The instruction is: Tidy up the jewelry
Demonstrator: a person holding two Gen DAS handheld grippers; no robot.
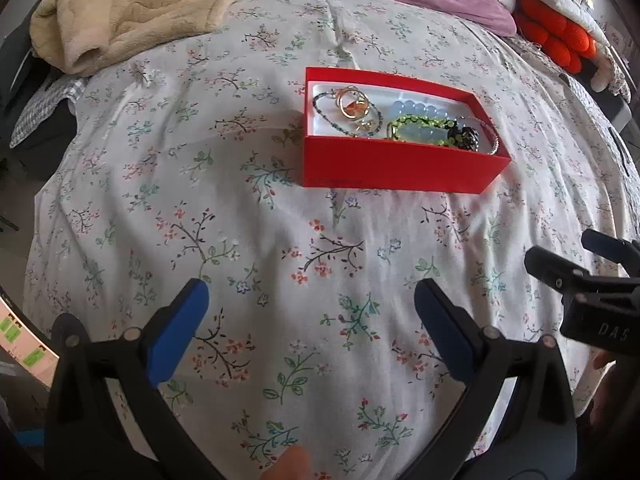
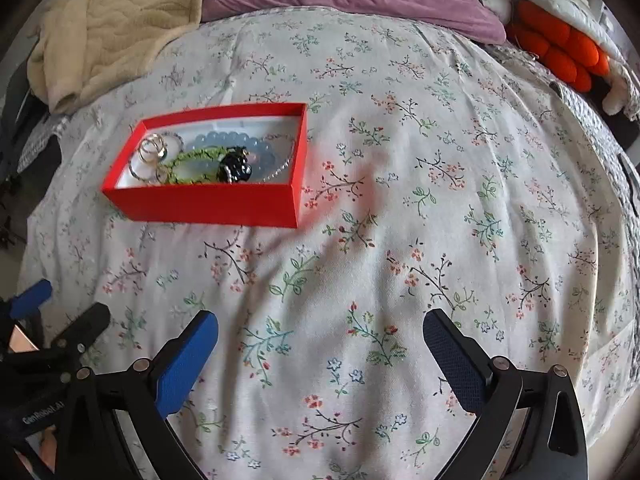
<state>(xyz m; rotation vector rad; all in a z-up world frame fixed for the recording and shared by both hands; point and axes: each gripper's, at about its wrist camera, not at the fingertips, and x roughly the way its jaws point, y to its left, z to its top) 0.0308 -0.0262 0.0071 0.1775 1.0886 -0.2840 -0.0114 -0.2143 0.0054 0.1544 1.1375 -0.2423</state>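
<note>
Both hand-held grippers, left (image 1: 312, 328) and right (image 2: 320, 356), gape empty short of the red box (image 1: 400, 168), which sits on the bed (image 1: 240, 220) holding the jewelry (image 1: 400, 120). The soft quilt could let the box tip if nudged, tangling the bracelets together.

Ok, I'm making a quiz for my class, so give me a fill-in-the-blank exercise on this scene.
1. The jewelry lies in a box coloured ____.
2. The box stands on a bedspread with a ____ print.
3. The left gripper and the right gripper both have jaws that are ____.
4. The pads on the fingers are ____.

Missing words: red; floral; open; blue
</note>
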